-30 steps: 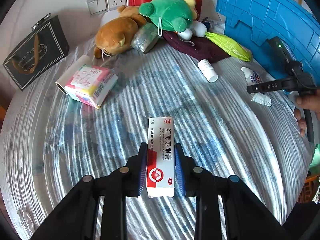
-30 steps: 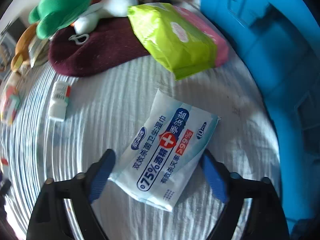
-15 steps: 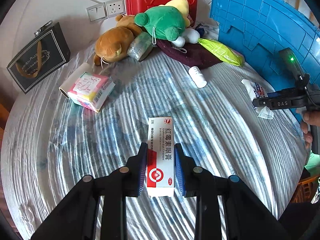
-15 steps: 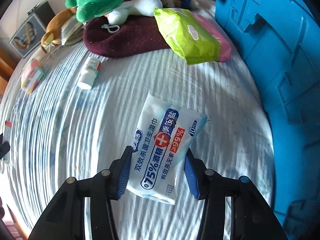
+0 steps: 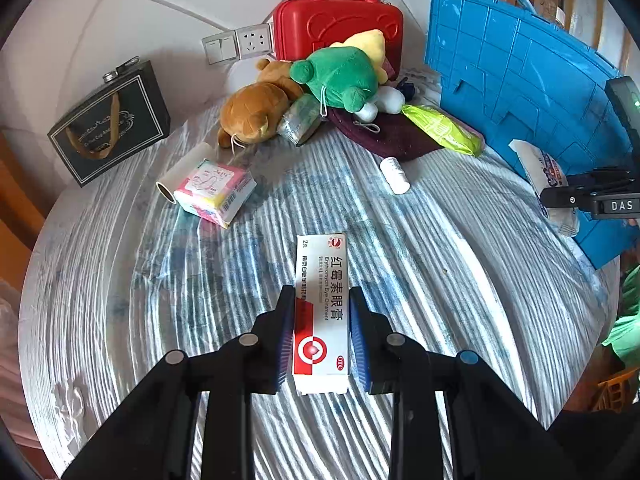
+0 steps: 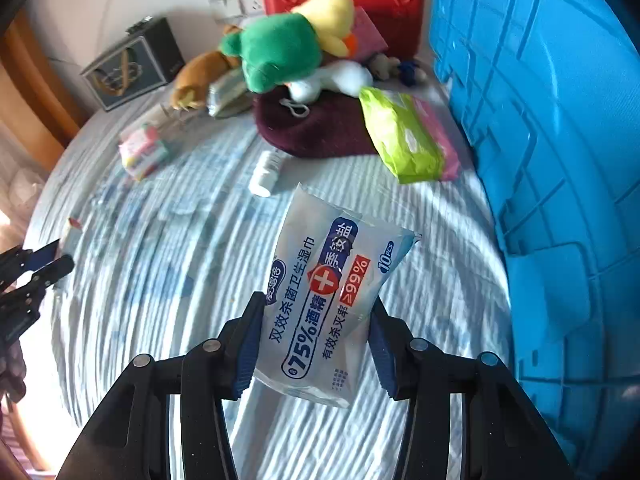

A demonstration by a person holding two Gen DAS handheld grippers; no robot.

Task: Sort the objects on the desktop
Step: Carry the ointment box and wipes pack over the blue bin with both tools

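Observation:
My left gripper [image 5: 321,322] is shut on a white and red eye ointment box [image 5: 321,304], held above the striped cloth of the round table [image 5: 120,288]. My right gripper [image 6: 316,332] is shut on a pale blue pack of alcohol wipes [image 6: 328,280], lifted off the cloth beside the blue crate [image 6: 560,160]. The same pack [image 5: 546,176] and the right gripper show at the right edge of the left wrist view. The left gripper shows at the far left of the right wrist view [image 6: 44,260].
At the back lie a red case [image 5: 340,20], a green plush [image 5: 340,76], a brown plush [image 5: 252,114], a maroon cloth [image 5: 384,136], a green wipes pack [image 5: 440,128], a small white bottle [image 5: 394,176], a pink pad pack [image 5: 214,192] and a black gift bag [image 5: 108,128].
My right gripper closed on the wipes pack and raised it off the cloth. My left gripper rose and drew back with the ointment box still in it.

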